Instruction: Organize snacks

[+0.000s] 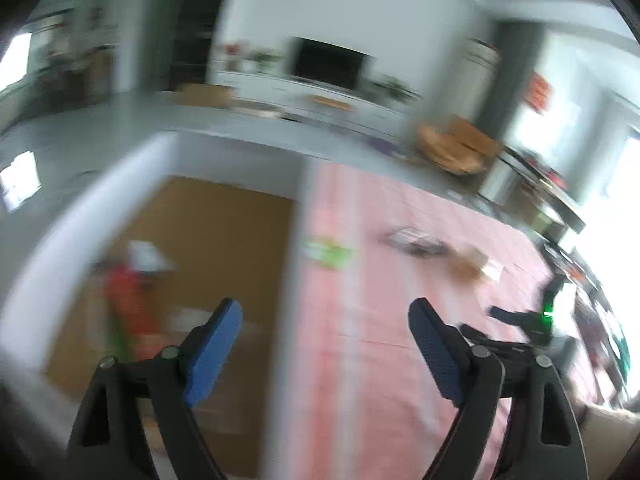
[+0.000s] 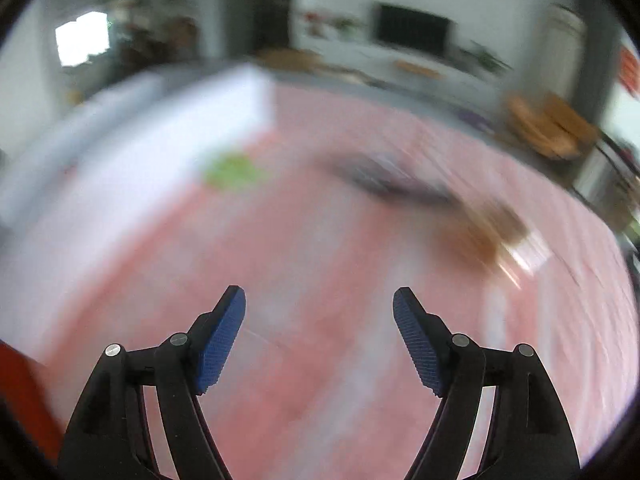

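Beyond my right gripper (image 2: pixel 319 334), up and to the right across the pink tabletop (image 2: pixel 320 248), lies a brown snack packet (image 2: pixel 486 232), heavily smeared by blur. Its long axis seems to run diagonally, from upper left to lower right in that view, though I cannot be sure with this much smear. My right jaws stand wide apart with nothing between them, only bare cloth below.

My left gripper (image 1: pixel 326 354) is likewise spread with nothing between its blue pads (image 1: pixel 214 350). It hangs over the edge of a white-walled box (image 1: pixel 294 240) with a cardboard-brown floor; inside, to the left, I see a red packet (image 1: pixel 128 300) and something white beside it. Past the box wall on the tabletop sit a green packet (image 1: pixel 328 252), a dark silvery packet (image 1: pixel 414 240) further right, and the brown one at the far right of that row.

From the left wrist view I can also see the other gripper low at the right edge, close below the brown packet. So I judge the right hand the nearer one for brown and dark packets, while the green one, just beside the box wall, lies about between both. The box sits to the left of all three, so whatever is picked must travel leftward.
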`<state>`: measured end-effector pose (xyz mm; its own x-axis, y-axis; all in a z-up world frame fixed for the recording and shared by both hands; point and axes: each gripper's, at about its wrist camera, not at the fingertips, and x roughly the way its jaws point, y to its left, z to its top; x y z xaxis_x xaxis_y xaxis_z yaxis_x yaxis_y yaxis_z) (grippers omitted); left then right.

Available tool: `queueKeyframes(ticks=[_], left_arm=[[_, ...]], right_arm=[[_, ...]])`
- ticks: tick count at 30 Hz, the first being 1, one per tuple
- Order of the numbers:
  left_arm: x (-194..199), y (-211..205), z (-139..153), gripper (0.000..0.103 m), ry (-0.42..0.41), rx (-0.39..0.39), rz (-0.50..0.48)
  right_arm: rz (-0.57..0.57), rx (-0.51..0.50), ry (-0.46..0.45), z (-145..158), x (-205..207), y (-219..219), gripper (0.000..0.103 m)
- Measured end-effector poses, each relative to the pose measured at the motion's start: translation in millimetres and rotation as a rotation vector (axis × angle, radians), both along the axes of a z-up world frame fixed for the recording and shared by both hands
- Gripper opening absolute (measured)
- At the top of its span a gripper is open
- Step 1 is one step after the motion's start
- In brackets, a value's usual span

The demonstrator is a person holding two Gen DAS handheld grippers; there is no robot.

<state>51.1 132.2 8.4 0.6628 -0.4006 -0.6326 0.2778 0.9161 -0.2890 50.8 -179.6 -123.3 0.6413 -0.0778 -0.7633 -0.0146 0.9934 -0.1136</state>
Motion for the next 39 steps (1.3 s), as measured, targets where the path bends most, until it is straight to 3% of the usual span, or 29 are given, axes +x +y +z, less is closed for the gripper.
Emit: queueKeyframes(ticks=[3, 6, 12, 16, 19, 23, 39], left_arm=[[-6, -76, -16, 0.099, 0.055, -0.008, -0.189], [-8, -141, -49, 0.099, 0.093, 0.066, -0.300], [22, -204, -125, 0.099, 0.122, 0.258, -0.307], [44, -209, -140, 0.099, 0.113, 0.305, -0.224], [54, -207, -142, 0.100, 0.118, 0.292, -0.188], [52, -212, -151, 0.103, 0.097, 0.351, -0.192], [55, -207, -154, 0.103, 0.102, 0.343, -0.193]], right_arm=[[-0.155, 0.012, -0.001, -15, -23, -67, 0.079], [-0.248, 0.055, -0.014, -17, -36, -103, 0.079], [-0.290, 0.119, 0.001, -20, -36, -118, 0.079], [-0.297, 0.099, 0.015, -23, -33, -116, 0.086], [-0.301, 0.102, 0.015, -23, -40, -116, 0.088], [-0.302, 0.102, 0.015, -23, -42, -116, 0.088], [-0.297, 0.102, 0.018, -23, -42, -114, 0.090]])
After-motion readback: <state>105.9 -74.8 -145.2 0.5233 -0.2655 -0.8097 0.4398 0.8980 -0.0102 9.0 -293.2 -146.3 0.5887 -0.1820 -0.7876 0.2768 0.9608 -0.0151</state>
